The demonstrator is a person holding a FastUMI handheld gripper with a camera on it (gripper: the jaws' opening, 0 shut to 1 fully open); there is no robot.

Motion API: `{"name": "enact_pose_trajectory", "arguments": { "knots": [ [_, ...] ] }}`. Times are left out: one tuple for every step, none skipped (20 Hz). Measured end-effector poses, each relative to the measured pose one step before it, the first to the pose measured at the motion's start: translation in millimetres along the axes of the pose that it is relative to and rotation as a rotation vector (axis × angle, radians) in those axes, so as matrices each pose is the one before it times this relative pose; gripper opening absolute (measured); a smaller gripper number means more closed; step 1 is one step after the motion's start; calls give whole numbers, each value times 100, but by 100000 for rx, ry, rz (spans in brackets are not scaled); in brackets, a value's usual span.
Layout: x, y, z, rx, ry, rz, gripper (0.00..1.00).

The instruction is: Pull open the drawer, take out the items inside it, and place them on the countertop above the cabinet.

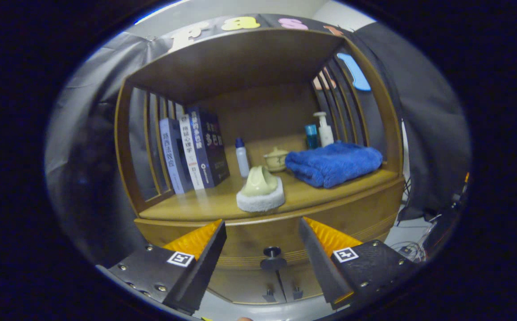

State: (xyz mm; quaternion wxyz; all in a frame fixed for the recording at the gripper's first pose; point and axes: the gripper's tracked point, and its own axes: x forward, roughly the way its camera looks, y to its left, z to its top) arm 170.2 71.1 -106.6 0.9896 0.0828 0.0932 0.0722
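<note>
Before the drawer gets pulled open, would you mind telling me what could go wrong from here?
1. The gripper is open with the small drawer knob between its fingers and untouched; a close that lands off the knob could slip off it.
2. The cream item on the white pad sits near the countertop's front edge, so a jerky pull might shake it off.
3. The blue towel and books limit placing room.

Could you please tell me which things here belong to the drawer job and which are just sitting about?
For the job: drawer knob, closed drawer, countertop, gripper with jaws open either side of the knob.

Bystanders: books, blue towel, slipper, small bottle, lidded pot, pump bottle.
</note>
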Motion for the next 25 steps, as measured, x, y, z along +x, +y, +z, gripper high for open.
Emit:
{"name": "enact_pose_trajectory", "arguments": {
  "knots": [
    [-1030,-233,1050,-1899,-2593,17,97],
    [-775,-229,1150,-2189,-2248,-164,98],
    [-655,-281,1265,-2235,-2405,-369,97],
    [-590,-296,1218,-2460,-2601,-481,97],
    [-393,-525,1294,-2677,-2516,-1423,97],
    [-690,-216,1396,-2242,-2507,472,93],
    [-524,-467,1317,-1776,-2396,-419,89],
    [-367,-550,1027,-1819,-1999,-1045,85],
    [-381,-668,818,-1760,-978,-1077,85],
    [-473,-554,403,-1228,52,-510,85],
    [-407,-208,357,-428,19,924,85],
    [-214,145,486,465,-577,3218,85],
    [-258,262,-45,722,-1026,3311,85],
    [-407,254,234,1550,-1098,4495,84],
    [-336,-65,1,1841,-617,3039,83],
    [-88,-842,-222,1077,87,200,81],
    [-73,-1177,-409,366,1367,-1667,82],
    [-373,-1113,-634,-33,1957,-1117,82],
    [-155,-808,-600,173,1774,-354,81],
    [113,-929,-567,527,1671,-423,81],
    [175,-906,-703,1160,1784,323,81],
    [25,-883,-816,1569,1944,801,81],
    [211,-966,-950,1927,2415,1339,81],
    [-51,-1142,-1166,1842,2823,1057,81],
    [119,-1370,-1046,1373,2705,87,81]
  ]
}}
